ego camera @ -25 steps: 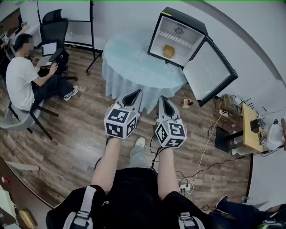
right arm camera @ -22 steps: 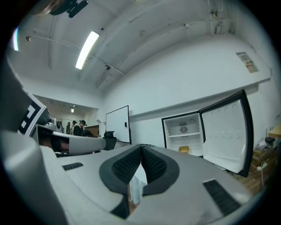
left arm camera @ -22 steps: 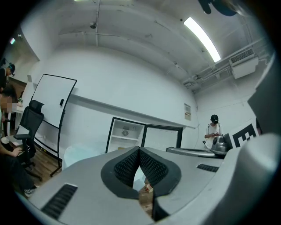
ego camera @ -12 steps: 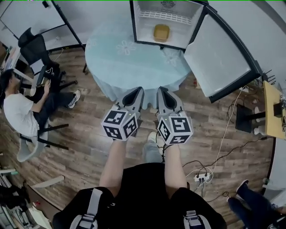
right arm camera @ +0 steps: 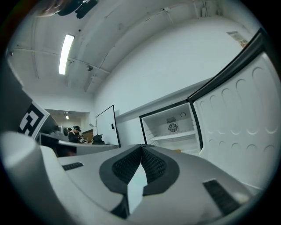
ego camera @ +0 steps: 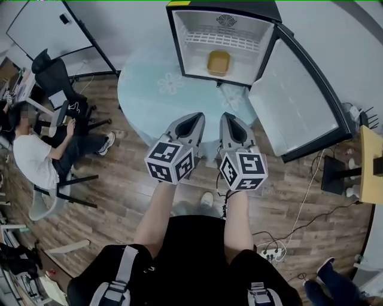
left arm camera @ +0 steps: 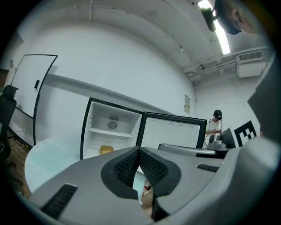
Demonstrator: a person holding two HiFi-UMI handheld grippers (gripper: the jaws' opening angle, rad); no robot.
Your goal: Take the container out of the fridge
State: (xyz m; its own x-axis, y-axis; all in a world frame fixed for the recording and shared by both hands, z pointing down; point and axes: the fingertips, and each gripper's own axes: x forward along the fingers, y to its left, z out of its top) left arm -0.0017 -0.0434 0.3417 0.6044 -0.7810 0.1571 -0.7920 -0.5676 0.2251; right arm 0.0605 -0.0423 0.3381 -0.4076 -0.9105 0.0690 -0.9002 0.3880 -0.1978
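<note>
One round table [ego camera: 149, 101], pale cloth; open fridge [ego camera: 239, 45] atop; wood floor [ego camera: 114, 191].

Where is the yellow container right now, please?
In the head view, the yellow container sits at top centre, on the floor of the open fridge below its wire shelf, with the open door to its right.

left gripper [ego camera: 191, 118] and right gripper [ego camera: 231, 118] now reach the table [ego camera: 149, 101] edge, seemingly nearer the fridge [ego camera: 197, 57].

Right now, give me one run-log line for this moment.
phase: pre-grasp; small black fridge: door open; yellow square container: inside, untouched; left gripper: shut, empty; right gripper: shut, empty
</note>
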